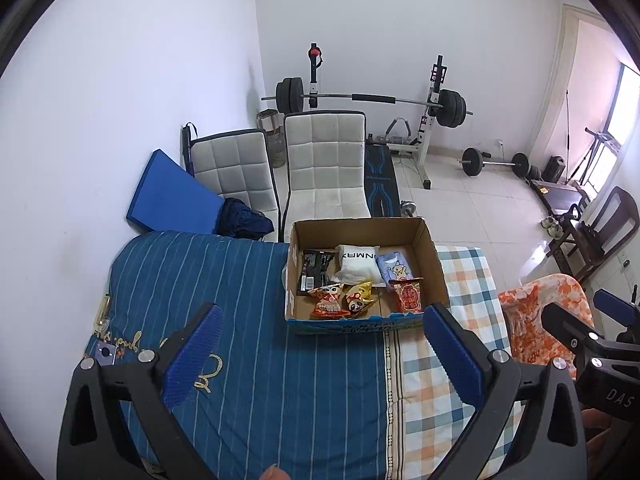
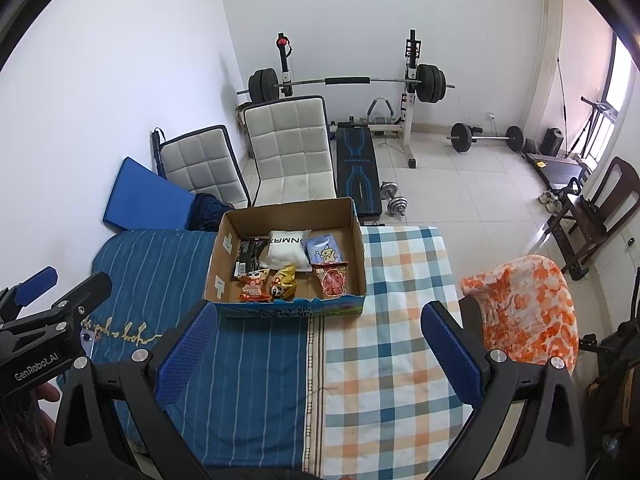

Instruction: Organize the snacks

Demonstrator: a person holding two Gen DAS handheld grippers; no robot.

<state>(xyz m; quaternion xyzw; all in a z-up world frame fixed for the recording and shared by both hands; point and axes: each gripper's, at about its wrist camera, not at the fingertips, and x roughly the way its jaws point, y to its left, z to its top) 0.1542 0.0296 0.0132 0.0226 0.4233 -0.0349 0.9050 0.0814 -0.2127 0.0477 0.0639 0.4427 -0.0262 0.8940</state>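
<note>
Over the blue striped bedcover [image 1: 248, 360], hovering with the left gripper [image 1: 320, 354] spread wide and empty; lying in the open brown cardboard box [image 2: 356, 236] ahead, light crinkly foil snack packets [image 2: 330, 280], probably slippery, best pinched at sealed edges; waiting rightward, right gripper [image 2: 320, 350] gaping, gripping nothing.

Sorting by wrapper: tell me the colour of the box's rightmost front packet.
Red snack packet, clearest in the right wrist view.

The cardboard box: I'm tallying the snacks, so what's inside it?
Inside the cardboard box: a black packet, a white pouch, a pale blue bear packet, two orange-and-gold panda packets, and a red packet. Anything beneath them is hidden.
</note>
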